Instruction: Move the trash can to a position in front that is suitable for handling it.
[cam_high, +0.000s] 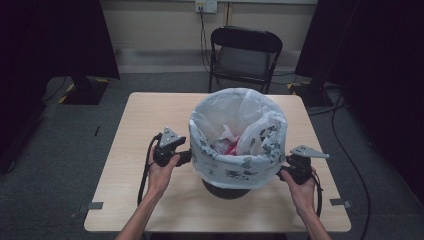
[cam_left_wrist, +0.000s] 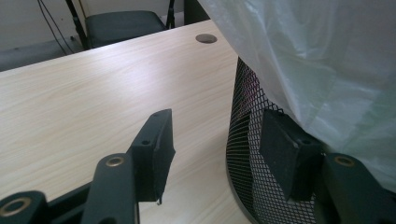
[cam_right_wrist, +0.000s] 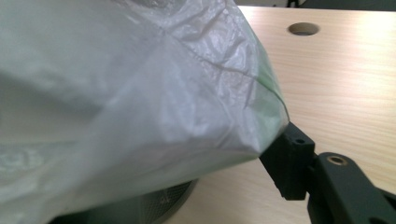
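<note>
**Inspector A:** We find a mesh bin (cam_high: 226, 189) standing at the middle of the table (cam_high: 135, 125), lined with a white bag (cam_high: 239, 130) whose skirt is folded down over the rim and hangs outside. Rubbish lies inside the bag.

**Inspector B:** Agreed. We place the left gripper (cam_high: 184, 156) at the bin's left flank and the right gripper (cam_high: 282, 172) at its right flank, so the bag sits between them, inward of each.

**Inspector A:** State of the left one? In the left gripper view we see its jaws spread wide. One pad (cam_left_wrist: 154, 151) hangs over bare table; the other lies against the mesh just under the bag's hem. Nothing is held.

**Inspector B:** We concur: released. The hem lies just above and inward of that inner pad.

**Inspector A:** And the right?

**Inspector B:** In the right gripper view we see one jaw at the edge of the skirt, at or touching the plastic; the other is hidden behind the bag. We cannot tell whether it is spread or clamped on the film.

**Inspector A:** Our judgement of what the move turns on: the hem runs round the rim, crosswise to each gripper's reach, so each must take it edge-on. Both stand about equally close; neither has the advantage.

**Inspector B:** We add that the left must rise slightly to bite plastic, not mesh.
</note>
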